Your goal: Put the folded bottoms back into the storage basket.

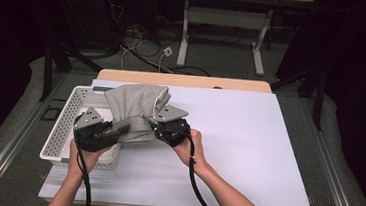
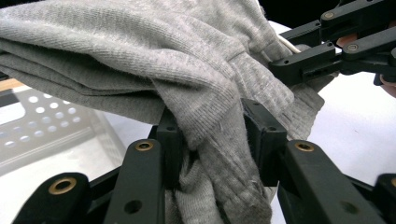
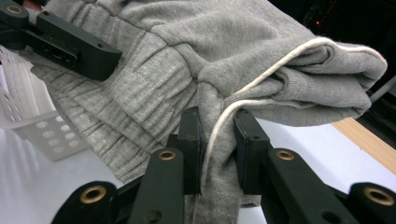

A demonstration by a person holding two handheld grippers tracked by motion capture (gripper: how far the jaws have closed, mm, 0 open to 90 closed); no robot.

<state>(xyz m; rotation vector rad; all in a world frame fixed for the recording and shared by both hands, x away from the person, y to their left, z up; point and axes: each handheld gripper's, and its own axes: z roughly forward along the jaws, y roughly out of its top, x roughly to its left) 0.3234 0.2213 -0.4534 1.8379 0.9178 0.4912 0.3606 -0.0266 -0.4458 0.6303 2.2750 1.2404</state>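
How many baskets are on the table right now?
1: a white perforated basket at the table's left edge, partly under the grey garment both grippers hold. Anything inside it is hidden.

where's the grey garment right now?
High view: the grey garment hangs left of centre, held between the left gripper and right gripper, over the white basket's right edge and the white table.

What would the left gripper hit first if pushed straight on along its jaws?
Likely the right gripper: beyond the folded grey knit garment the left gripper clamps, it lies ahead-right; depth unclear.
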